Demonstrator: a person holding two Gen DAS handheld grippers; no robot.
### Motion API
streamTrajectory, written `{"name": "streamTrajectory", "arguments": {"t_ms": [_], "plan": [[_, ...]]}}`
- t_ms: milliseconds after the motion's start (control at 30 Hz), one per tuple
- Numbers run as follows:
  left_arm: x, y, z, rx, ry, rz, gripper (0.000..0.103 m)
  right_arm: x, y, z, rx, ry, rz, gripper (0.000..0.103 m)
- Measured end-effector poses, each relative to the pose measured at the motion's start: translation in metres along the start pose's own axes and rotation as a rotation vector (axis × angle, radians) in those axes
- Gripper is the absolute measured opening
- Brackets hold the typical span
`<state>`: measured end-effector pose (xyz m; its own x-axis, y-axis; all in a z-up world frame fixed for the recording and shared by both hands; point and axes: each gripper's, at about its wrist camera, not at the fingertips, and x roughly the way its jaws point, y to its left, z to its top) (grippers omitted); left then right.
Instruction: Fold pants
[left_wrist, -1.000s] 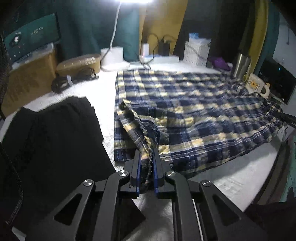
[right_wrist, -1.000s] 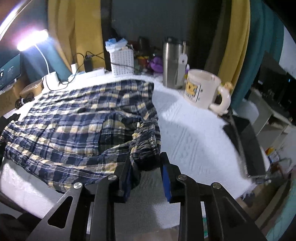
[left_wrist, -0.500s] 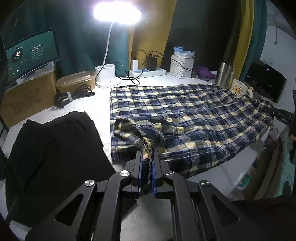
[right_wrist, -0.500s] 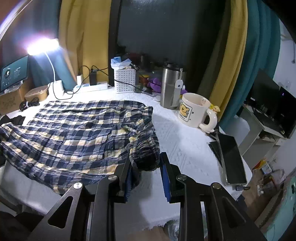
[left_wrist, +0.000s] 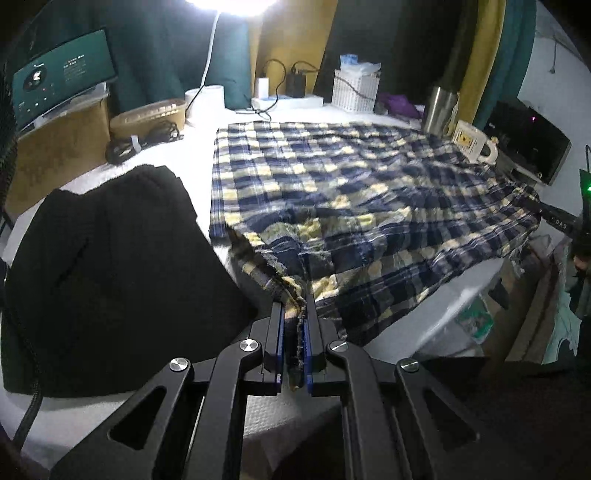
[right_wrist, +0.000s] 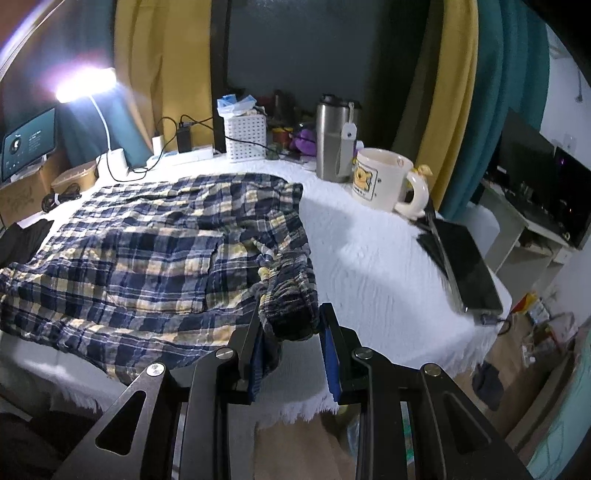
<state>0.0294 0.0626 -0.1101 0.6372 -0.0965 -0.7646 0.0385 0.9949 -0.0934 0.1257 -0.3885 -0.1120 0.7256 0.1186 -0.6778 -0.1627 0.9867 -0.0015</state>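
Black metal fingers of our left gripper (left_wrist: 294, 325) tilt down toward the table, pinched almost together on a frayed corner of the plaid pants (left_wrist: 362, 192). Our right gripper (right_wrist: 290, 332) tilts down too, its jaws a little wider and clamped on a bunched, gathered edge of the same pants. The pants lie spread across the white tablecloth (right_wrist: 373, 266), a black garment (left_wrist: 107, 258) beside them. Farther back stand a mug (right_wrist: 384, 179) and a steel tumbler (right_wrist: 332, 144).
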Motion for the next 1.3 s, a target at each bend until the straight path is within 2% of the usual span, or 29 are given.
{"name": "streamTrajectory", "arguments": {"t_ms": [200,367,533,600,667,700,767,833,1033,1233,1300], "plan": [[0.015,0.009,-0.008,0.007,0.028,0.049,0.007,0.014,-0.006,-0.012,0.021,0.026,-0.005,0.028],[0.016,0.014,-0.006,0.026,0.017,0.105,0.007,0.025,-0.006,-0.015,0.019,0.046,-0.021,0.028],[-0.005,0.027,0.006,0.015,-0.063,0.195,0.008,0.022,-0.005,-0.012,0.024,0.042,-0.031,0.030],[-0.018,0.031,0.010,-0.001,-0.111,0.196,0.019,0.015,-0.004,-0.008,0.024,0.028,-0.039,0.039],[-0.034,0.027,0.014,0.003,-0.180,0.187,0.049,0.006,-0.002,-0.004,0.019,-0.005,-0.046,0.081],[-0.040,0.023,0.015,0.013,-0.213,0.175,0.052,-0.002,0.001,-0.001,0.012,-0.034,-0.045,0.087],[-0.045,0.007,0.018,0.057,-0.248,0.131,0.060,-0.011,0.007,0.002,-0.005,-0.051,-0.044,0.088],[-0.037,-0.011,0.018,0.120,-0.237,0.082,0.062,-0.021,0.018,0.005,-0.030,-0.074,-0.047,0.088],[-0.005,-0.051,0.006,0.223,-0.176,-0.037,0.062,-0.036,0.055,-0.001,-0.133,-0.096,-0.008,0.088],[0.015,-0.064,-0.001,0.226,-0.130,-0.061,0.064,-0.018,0.112,-0.027,-0.271,-0.024,0.102,0.088],[0.020,-0.065,-0.002,0.223,-0.121,-0.070,0.074,-0.010,0.130,-0.033,-0.306,-0.005,0.131,0.088]]}}
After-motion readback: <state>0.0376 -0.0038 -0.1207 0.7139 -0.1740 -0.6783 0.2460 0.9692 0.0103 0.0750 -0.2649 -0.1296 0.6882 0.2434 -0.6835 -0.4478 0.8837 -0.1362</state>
